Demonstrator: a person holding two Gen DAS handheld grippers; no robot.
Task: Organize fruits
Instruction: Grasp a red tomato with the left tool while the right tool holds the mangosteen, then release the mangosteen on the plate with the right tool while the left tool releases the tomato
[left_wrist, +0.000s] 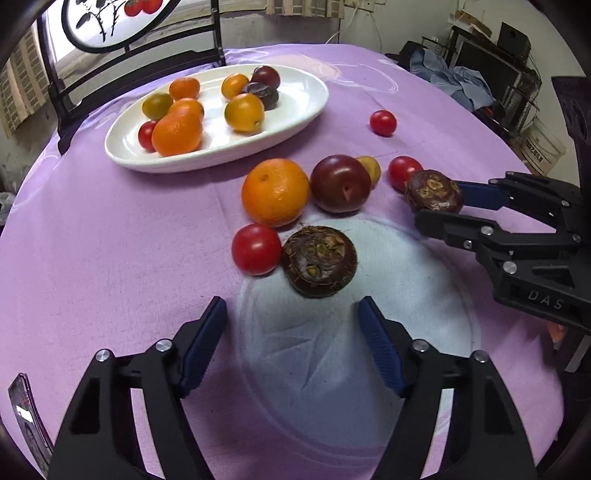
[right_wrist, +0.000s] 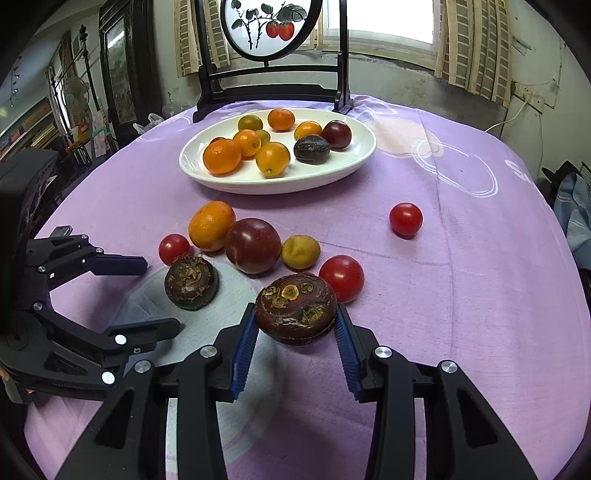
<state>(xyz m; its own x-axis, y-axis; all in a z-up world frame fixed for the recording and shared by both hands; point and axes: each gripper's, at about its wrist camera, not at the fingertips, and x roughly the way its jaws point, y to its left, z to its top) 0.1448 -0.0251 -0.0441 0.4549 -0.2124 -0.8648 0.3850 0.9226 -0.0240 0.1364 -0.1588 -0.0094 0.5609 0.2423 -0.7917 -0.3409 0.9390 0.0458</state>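
Note:
My right gripper (right_wrist: 295, 314) is shut on a dark brown water chestnut (right_wrist: 295, 308), held just above the purple cloth; the left wrist view shows that water chestnut (left_wrist: 434, 190) at the right. My left gripper (left_wrist: 291, 306) stands open, and a second water chestnut (left_wrist: 319, 266) lies on the cloth just beyond its fingertips, untouched. Around it are a red tomato (left_wrist: 256, 250), a mandarin (left_wrist: 275, 192), a dark plum (left_wrist: 340, 183), a small yellow fruit (left_wrist: 371, 168) and two more tomatoes (left_wrist: 402, 171) (left_wrist: 383, 123). Further back, a white oval plate (left_wrist: 299, 110) holds several fruits.
A black-framed ornamental screen (right_wrist: 273, 29) stands behind the plate at the table's far edge. A flat dark object (left_wrist: 26, 406) lies at the near left edge. Furniture, cloth and a bucket (left_wrist: 541, 147) crowd the room beyond the right side.

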